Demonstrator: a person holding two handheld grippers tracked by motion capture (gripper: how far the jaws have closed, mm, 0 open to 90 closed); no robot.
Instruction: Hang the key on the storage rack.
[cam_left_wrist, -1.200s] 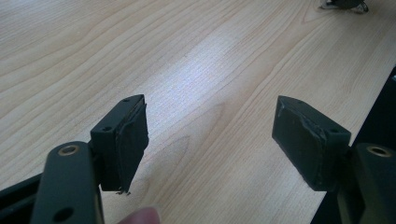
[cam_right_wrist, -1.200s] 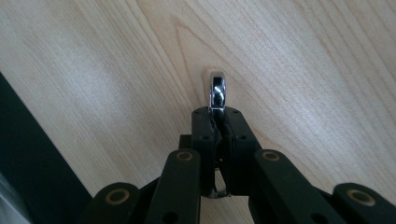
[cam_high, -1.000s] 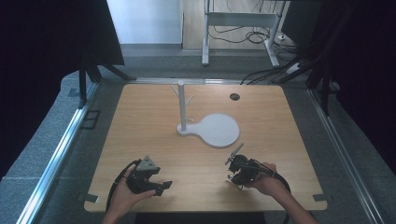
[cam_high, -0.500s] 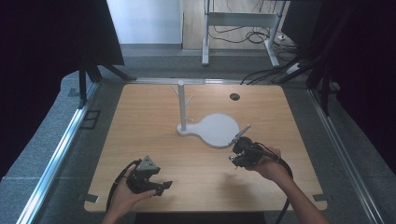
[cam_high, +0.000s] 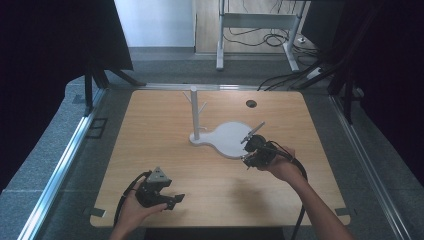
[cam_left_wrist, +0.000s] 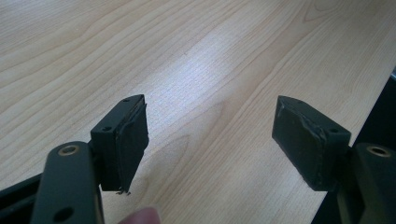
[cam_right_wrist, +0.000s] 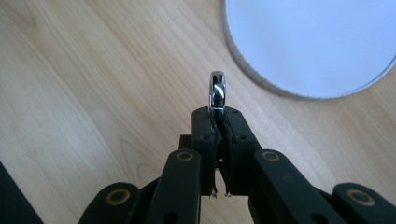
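On the tabletop (cam_high: 165, 125) in the high view, the right hand-held gripper (cam_high: 256, 150) hovers at the near edge of a white stand (cam_high: 227, 137), a thin metal piece (cam_high: 252, 132) jutting from it over the base; the left hand-held gripper (cam_high: 167, 199) sits near the front edge, well apart. In the left gripper view its jaws are spread over bare wood. In the right gripper view the jaws pinch a shiny ring (cam_right_wrist: 217, 91), just beside the stand's round base (cam_right_wrist: 313, 42).
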